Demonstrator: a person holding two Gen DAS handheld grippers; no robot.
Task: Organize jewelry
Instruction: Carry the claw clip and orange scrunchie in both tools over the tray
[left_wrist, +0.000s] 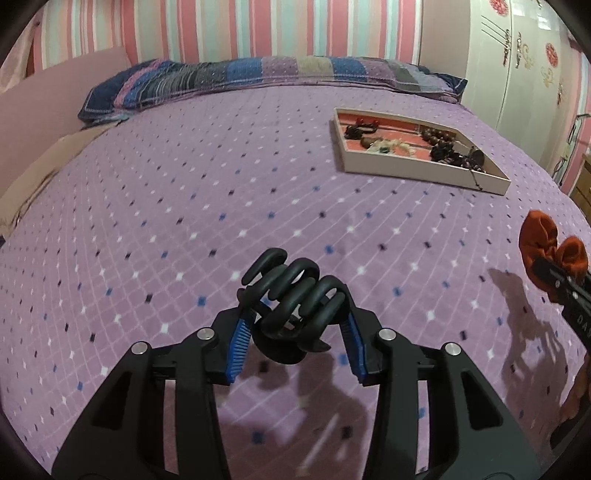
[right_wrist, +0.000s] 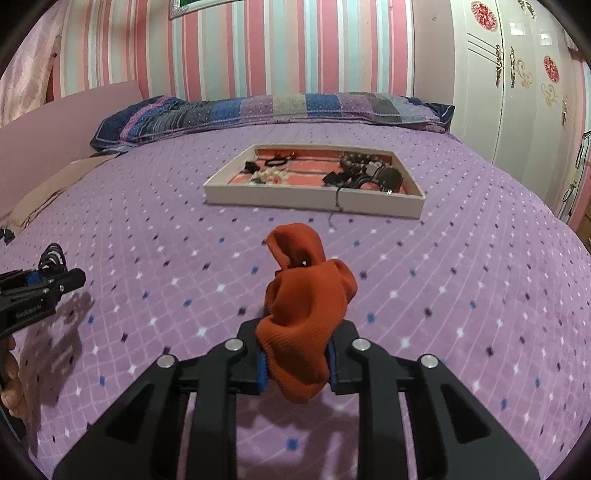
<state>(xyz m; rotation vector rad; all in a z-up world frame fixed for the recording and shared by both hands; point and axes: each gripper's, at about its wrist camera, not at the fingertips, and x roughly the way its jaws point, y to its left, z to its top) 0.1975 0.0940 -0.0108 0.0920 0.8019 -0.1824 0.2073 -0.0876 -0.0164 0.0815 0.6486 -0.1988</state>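
My left gripper (left_wrist: 293, 314) is shut on a black hair claw clip (left_wrist: 291, 295) and holds it above the purple bedspread. It also shows at the left edge of the right wrist view (right_wrist: 55, 275). My right gripper (right_wrist: 295, 347) is shut on an orange fabric scrunchie (right_wrist: 304, 314), which also shows at the right edge of the left wrist view (left_wrist: 550, 247). A white jewelry tray (right_wrist: 314, 199) with a pink lining lies further up the bed and holds beads, hair ties and other pieces. It shows in the left wrist view (left_wrist: 421, 170) too. A thin cord hangs over its front wall.
The bed is covered with a purple checked blanket (right_wrist: 461, 277). Striped pillows (right_wrist: 273, 110) lie along the head of the bed. A white wardrobe (right_wrist: 517, 74) stands at the right, a pink panel (left_wrist: 55, 103) at the left.
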